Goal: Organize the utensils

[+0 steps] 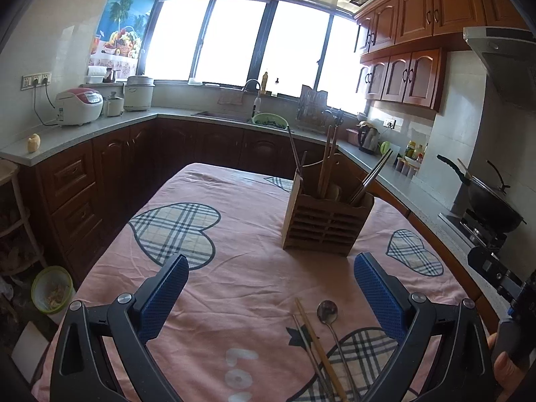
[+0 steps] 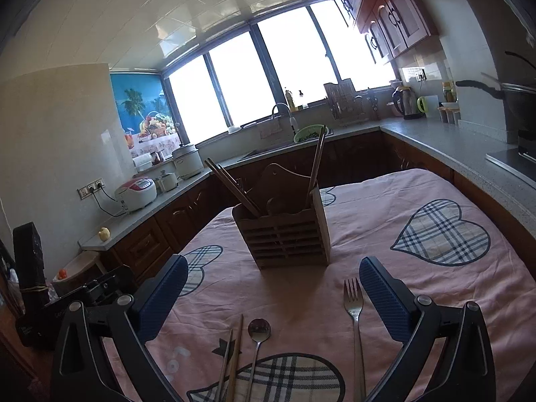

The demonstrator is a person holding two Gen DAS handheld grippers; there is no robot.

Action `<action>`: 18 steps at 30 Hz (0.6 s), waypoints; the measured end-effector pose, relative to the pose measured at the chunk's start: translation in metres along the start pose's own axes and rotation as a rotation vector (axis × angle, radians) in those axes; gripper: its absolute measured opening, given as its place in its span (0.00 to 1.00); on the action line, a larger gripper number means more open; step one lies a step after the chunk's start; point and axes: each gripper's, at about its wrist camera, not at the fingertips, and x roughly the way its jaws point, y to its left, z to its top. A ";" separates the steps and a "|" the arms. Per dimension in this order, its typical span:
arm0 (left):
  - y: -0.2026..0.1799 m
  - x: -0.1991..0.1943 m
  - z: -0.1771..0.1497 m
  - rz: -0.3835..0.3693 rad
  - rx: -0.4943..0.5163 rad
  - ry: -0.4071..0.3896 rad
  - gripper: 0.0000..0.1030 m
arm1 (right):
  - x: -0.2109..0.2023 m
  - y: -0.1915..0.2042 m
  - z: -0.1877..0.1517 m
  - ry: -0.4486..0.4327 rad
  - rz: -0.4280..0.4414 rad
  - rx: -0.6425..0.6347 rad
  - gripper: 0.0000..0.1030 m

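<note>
Wooden slatted holder (image 1: 326, 224) sits mid-tabletop on the pink heart-print cloth (image 1: 241, 234), already carrying several chopsticks and wooden handles leaning out of its compartments. It looks like the destination for the loose pieces.

Loose items lie flat on the cloth, near edge, roughly parallel, handles toward the person, so they are easy to pinch by the shaft:
- chopstick pair (image 2: 232, 361), just left of the spoon
- metal spoon (image 2: 258, 331), bowl facing the holder
- metal fork (image 2: 354, 305), tines toward the holder, just beside the right tongs' right pad

Left tongs (image 1: 271, 276): apart, empty, hovering above the cloth, with the spoon and chopsticks low between the pads.
Right tongs (image 2: 273, 279): apart, empty, aimed at the holder.

My read: nothing is gripped and three kinds remain on the cloth. Fork sits closest to the right tongs; spoon and chopsticks suit the left. Which compartment takes what, I can't tell.
</note>
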 end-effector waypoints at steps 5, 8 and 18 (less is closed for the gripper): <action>-0.004 -0.041 -0.008 0.036 0.059 -0.054 0.97 | -0.033 0.022 0.002 -0.045 -0.027 -0.127 1.00; -0.012 -0.064 -0.006 0.060 0.106 -0.076 0.97 | -0.056 0.035 0.012 -0.078 -0.035 -0.190 1.00; -0.019 -0.092 -0.048 0.076 0.106 -0.087 0.99 | -0.091 0.041 -0.016 -0.159 -0.096 -0.193 1.00</action>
